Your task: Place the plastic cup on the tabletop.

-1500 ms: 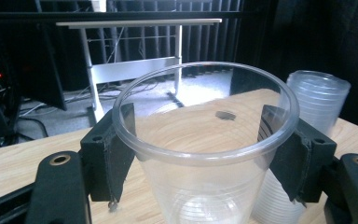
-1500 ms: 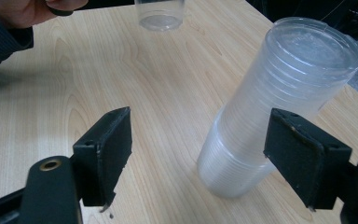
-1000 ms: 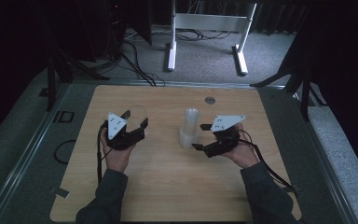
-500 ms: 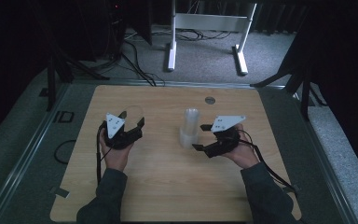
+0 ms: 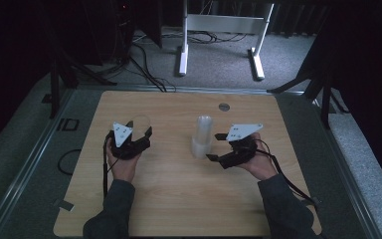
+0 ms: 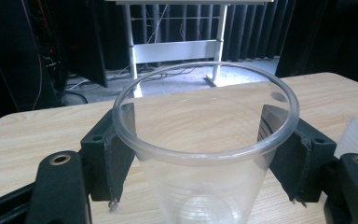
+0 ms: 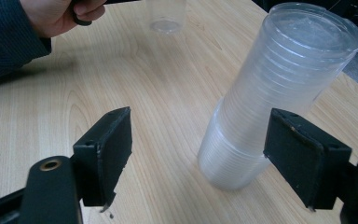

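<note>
A single clear plastic cup stands upright between the jaws of my left gripper, and the black pads press its wall just under the rim. In the high view this cup and the left gripper are at the table's left-middle. Its base is close to the wood, and I cannot tell whether it touches. A tall stack of clear cups stands at the centre. My right gripper is just right of the stack. Its jaws are open, with the stack's base just ahead of the gap, near the right pad.
The wooden table has a small grey disc set in its far side. A dark metal frame borders the top. A white stand sits on the carpet beyond. A black cable loops off the left edge.
My left gripper has sunk slightly toward the table with the cup in it. The right gripper and the stack have stayed in place.
</note>
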The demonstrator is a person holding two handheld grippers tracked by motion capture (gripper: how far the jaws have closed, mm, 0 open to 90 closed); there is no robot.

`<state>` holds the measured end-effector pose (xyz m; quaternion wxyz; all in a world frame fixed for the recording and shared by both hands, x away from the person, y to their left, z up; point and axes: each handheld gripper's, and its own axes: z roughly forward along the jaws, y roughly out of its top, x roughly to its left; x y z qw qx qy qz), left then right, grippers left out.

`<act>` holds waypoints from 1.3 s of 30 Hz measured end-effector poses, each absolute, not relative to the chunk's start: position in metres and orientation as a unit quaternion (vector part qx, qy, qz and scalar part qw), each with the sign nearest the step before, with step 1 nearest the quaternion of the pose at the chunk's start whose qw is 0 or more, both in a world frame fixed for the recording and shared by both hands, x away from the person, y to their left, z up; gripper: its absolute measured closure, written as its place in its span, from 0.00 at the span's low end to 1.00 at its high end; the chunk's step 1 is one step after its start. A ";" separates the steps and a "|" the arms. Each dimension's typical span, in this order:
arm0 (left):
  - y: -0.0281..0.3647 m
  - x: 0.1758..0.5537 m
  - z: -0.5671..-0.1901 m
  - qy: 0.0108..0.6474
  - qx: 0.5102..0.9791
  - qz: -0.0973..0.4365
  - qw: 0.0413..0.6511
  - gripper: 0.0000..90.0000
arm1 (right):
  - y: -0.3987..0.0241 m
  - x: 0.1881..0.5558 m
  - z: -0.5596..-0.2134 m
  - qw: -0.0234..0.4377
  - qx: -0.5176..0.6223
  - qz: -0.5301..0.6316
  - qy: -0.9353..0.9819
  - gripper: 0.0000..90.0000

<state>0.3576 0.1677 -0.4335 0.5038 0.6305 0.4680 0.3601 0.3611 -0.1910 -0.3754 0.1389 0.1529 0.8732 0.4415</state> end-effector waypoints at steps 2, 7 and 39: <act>0.169 0.358 -0.436 0.469 0.630 0.358 0.505 0.32 | -0.191 0.361 -0.376 0.139 0.152 0.441 0.874 0.25; 0.171 0.361 -0.442 0.475 0.631 0.352 0.503 0.32 | -0.191 0.361 -0.376 0.138 0.153 0.440 0.874 0.25; 0.162 0.376 -0.484 0.507 0.643 0.370 0.439 0.32 | -0.193 0.361 -0.373 0.140 0.154 0.445 0.871 0.25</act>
